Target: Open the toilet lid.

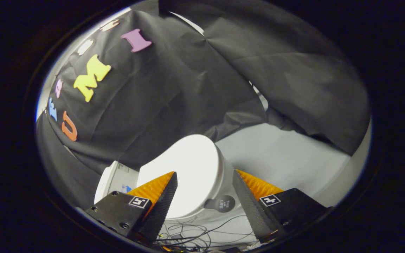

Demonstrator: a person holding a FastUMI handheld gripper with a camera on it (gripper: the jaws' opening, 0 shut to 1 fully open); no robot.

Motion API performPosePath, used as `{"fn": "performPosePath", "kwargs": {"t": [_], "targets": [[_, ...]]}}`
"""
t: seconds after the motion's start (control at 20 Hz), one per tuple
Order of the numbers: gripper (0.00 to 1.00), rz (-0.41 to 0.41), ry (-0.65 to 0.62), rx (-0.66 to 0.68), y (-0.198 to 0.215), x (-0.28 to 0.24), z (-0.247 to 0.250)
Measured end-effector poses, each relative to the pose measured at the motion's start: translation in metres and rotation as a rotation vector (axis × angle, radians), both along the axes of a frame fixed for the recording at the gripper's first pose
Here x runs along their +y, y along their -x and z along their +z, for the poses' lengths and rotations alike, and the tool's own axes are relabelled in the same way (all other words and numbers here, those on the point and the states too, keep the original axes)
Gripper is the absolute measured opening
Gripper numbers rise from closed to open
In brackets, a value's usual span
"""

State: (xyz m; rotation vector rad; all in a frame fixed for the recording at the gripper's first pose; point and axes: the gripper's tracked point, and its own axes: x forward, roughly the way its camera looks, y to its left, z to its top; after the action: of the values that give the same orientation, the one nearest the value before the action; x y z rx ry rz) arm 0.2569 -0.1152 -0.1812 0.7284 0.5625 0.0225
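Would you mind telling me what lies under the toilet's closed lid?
The white lid is down, covering the seat and bowl, so nothing inside is visible. Below the toilet's front, loose dark cables lie on the pale floor. The open tool hovers before the lid, not touching it.

Loose dark cables [202,233] lay tangled on the pale floor [287,158] below me. Black cloth [174,88] hung in wrinkled folds as the booth wall ahead, its lower edge draped down to where the floor began.
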Motion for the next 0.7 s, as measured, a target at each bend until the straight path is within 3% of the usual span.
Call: {"fn": "performPosePath", "kwargs": {"t": [0.4, 0.6, 0.7], "targets": [[0.92, 0.018, -0.213, 0.128, 0.012, 0.010, -0.066], [0.77, 0.017, -0.347, 0.141, 0.009, 0.015, -0.070], [0.65, 0.032, -0.393, 0.146, 0.008, 0.022, -0.071]]}}
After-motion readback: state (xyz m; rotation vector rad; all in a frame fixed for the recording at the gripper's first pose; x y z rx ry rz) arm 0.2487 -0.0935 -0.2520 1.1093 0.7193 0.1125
